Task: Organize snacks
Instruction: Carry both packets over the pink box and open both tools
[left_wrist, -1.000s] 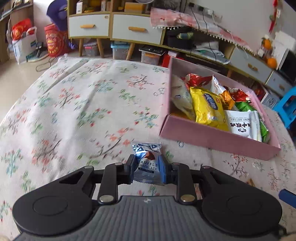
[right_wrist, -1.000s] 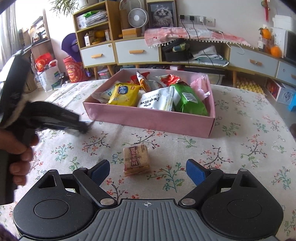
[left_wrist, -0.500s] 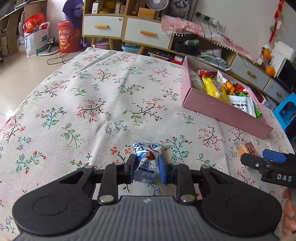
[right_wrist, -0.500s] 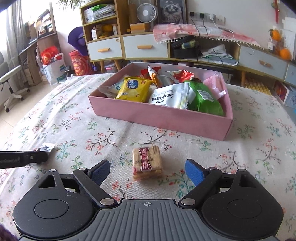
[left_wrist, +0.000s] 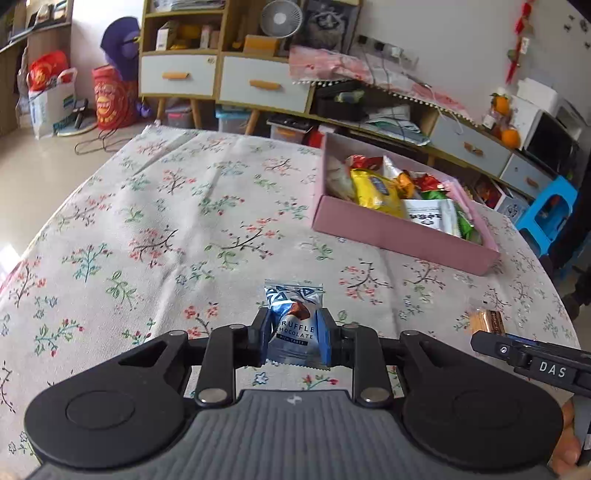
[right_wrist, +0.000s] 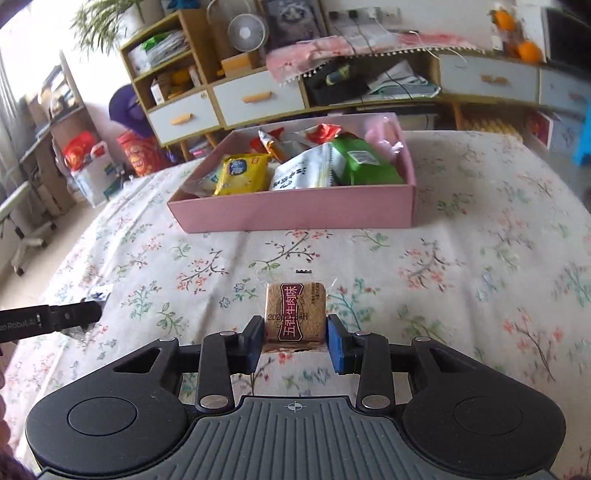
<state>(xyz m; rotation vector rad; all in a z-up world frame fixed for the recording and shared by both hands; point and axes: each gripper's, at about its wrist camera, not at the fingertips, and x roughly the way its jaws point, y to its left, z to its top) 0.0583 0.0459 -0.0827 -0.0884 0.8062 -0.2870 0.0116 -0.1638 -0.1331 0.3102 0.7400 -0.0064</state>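
Left wrist view shows your left gripper (left_wrist: 294, 341) clamped on a blue-and-silver truffle chocolate packet (left_wrist: 293, 325), its fingers pressing both sides of the wrapper above the floral table (left_wrist: 155, 221). Ahead and to the right sits the pink box (left_wrist: 399, 230), already packed with snacks: a yellow bag (left_wrist: 375, 192), a white packet (left_wrist: 430, 216) and a green packet (right_wrist: 364, 164) among them. Nothing lies between the chocolate and the box's near wall.

In the right wrist view your right gripper (right_wrist: 295, 341) is closed around a tan biscuit packet (right_wrist: 295, 314) with a red label, both pads against its sides, low over the table. The box stands straight ahead, well apart from it. Your left gripper's tip pokes in from the left edge, clear of that path. Beyond the table stand a shelf unit with drawers (right_wrist: 236, 99) and a small fan (right_wrist: 246, 31).
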